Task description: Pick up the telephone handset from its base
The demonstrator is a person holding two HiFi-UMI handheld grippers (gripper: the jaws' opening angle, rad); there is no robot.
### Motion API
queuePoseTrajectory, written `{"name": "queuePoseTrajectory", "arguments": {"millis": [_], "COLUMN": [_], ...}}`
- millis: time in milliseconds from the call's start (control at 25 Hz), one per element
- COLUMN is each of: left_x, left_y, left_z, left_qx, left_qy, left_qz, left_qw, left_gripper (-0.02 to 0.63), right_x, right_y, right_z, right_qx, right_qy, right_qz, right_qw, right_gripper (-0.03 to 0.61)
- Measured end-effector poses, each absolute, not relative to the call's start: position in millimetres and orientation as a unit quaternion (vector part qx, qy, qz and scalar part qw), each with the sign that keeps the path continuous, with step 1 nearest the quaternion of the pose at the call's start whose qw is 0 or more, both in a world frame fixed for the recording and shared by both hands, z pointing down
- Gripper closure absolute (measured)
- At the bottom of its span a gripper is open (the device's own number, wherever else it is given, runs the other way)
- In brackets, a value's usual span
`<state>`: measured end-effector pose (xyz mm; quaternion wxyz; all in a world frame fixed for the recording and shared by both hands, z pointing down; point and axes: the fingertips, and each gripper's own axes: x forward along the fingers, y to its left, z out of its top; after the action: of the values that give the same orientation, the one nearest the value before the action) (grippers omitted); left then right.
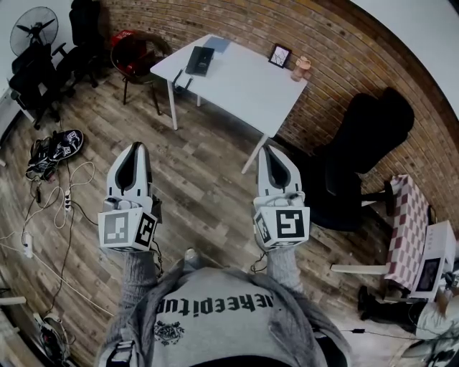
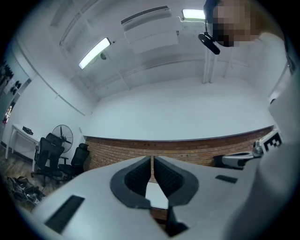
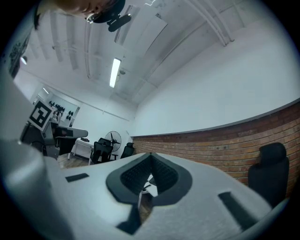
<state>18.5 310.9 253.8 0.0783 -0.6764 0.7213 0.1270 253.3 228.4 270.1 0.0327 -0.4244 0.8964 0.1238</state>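
The approach is the step in hand: the left gripper (image 1: pixel 135 149) and right gripper (image 1: pixel 270 152) are both clenched on nothing, well apart from the white table (image 1: pixel 244 82) bearing what looks like the dark telephone (image 1: pixel 200 60), so the next move, I judge, calls for closing in and opening one gripper.

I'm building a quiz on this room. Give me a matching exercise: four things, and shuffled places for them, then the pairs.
1 black telephone
2 picture frame
3 red chair
4 shoes

A on the floor beside the cables
B table's right end, near the brick wall
C table's left part
D left of the table, by the wall

Pairs: 1-C, 2-B, 3-D, 4-A.
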Motion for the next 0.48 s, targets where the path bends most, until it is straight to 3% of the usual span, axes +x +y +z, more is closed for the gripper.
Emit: {"name": "queuePoseTrajectory", "arguments": {"millis": [480], "left_x": [-17.7], "left_y": [287.2], "left_z": [266.2], "left_qx": [-0.686], "left_qy": [0.718], "left_qz": [0.110], "left_qw": [0.050], "left_gripper": [0.594], "right_x": [213.3], "right_y": [211.6], "right_z": [284.7], "right_qx": [-0.429], "right_qy": [0.895], "right_qz": [0.117], "right_qw": [0.021], "right_gripper": [0.575]}}
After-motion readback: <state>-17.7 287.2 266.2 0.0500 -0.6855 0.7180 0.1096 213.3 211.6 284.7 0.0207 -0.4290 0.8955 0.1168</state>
